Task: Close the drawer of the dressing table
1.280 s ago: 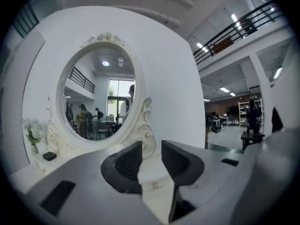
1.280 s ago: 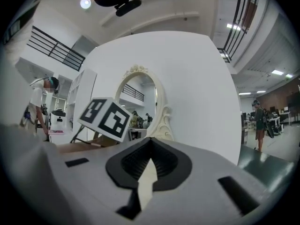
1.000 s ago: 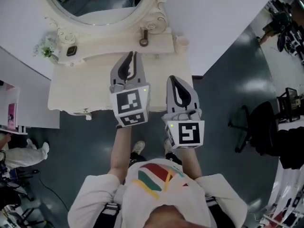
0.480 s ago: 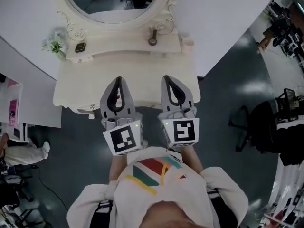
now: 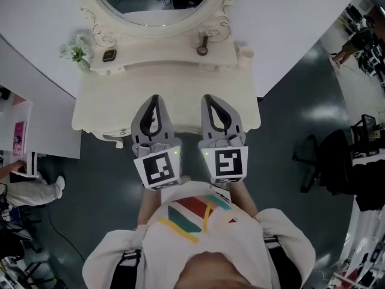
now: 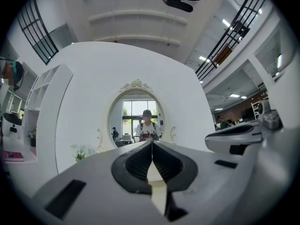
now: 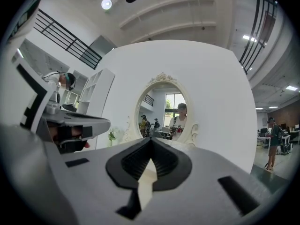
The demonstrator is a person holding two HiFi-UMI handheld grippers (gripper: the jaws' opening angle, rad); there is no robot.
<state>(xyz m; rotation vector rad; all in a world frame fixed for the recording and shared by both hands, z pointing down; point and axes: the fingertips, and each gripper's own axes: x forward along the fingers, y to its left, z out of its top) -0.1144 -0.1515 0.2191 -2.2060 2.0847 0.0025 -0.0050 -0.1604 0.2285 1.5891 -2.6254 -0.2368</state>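
Seen from above: cream dressing table (image 5: 96,110) against a white wall, with an oval mirror (image 5: 159,5) in a scrolled frame at the back. On the raised back shelf of the counter, a small vase of flowers (image 5: 75,52) at the left, a small dark square item (image 5: 109,56) just beside it, a dark-handled object (image 5: 202,46) near the mirror's right foot, and a pale cup (image 5: 245,52) at the far right. Drawer (image 5: 187,129) in the front of the counter, between and below the two grippers, not jutting past the front edge; flush as far as can be told from this angle. Left gripper (image 5: 154,99) held level over the front of the counter, jaws shut, ribbed pads pressed together along one line in the left gripper view (image 6: 151,145), nothing between them. Right gripper (image 5: 210,97) just beside it and parallel, also level, jaws likewise shut and holding nothing (image 7: 151,140). Both pointed toward the mirror, well short of the shelf items. Dark floor (image 5: 283,119) around the table, with an office chair (image 5: 328,155) off to the right.
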